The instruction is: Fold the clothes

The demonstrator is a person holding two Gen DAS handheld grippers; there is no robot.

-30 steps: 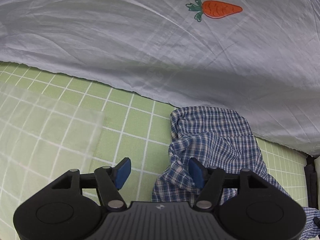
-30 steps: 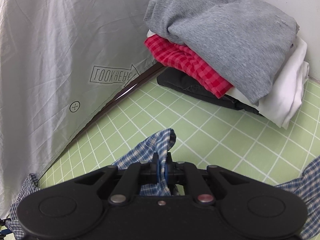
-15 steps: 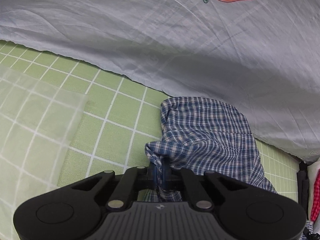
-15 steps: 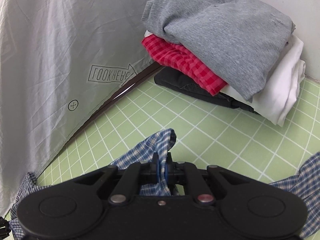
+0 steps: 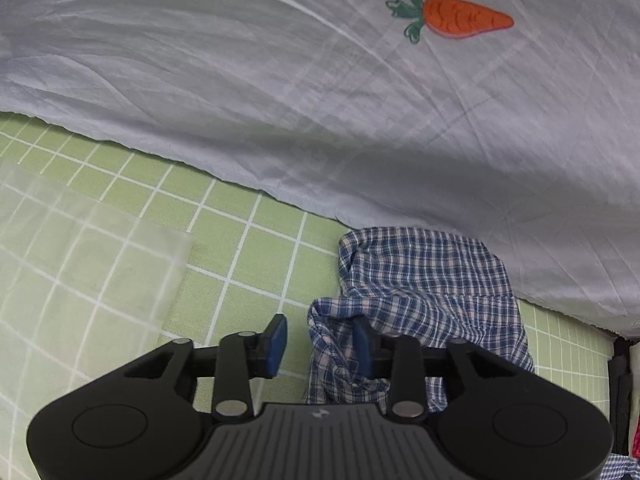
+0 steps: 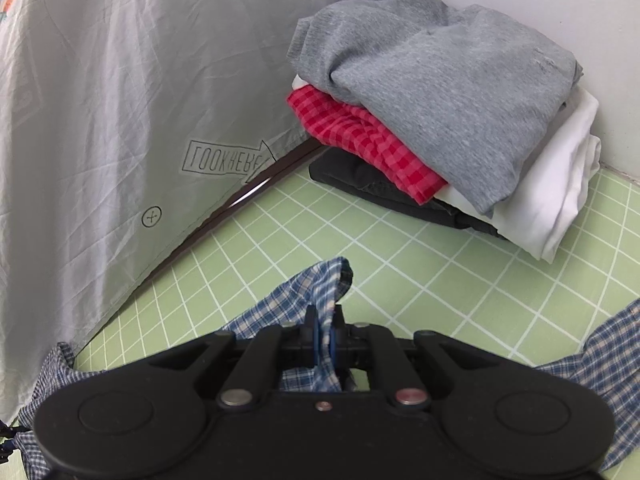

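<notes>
The right hand-held gripper [image 6: 325, 338] pinches a fold of the blue plaid shirt [image 6: 304, 292]; the left hand-held gripper [image 5: 320, 344], just reopened, straddles its crumpled edge on the green gridded surface [image 5: 248, 248]. Beyond, a grey sheet [image 6: 100, 100] reads "LOOKHERE" (mirrored).

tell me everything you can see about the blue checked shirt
The blue checked shirt is thin woven cloth in a blue, navy and white plaid, crumpled and unfolded on the green grid mat, its far edge against the pale sheet. The right gripper pinches a raised fold. The left gripper, its jaws just opened, has a bunched edge loose between its pads.
</notes>
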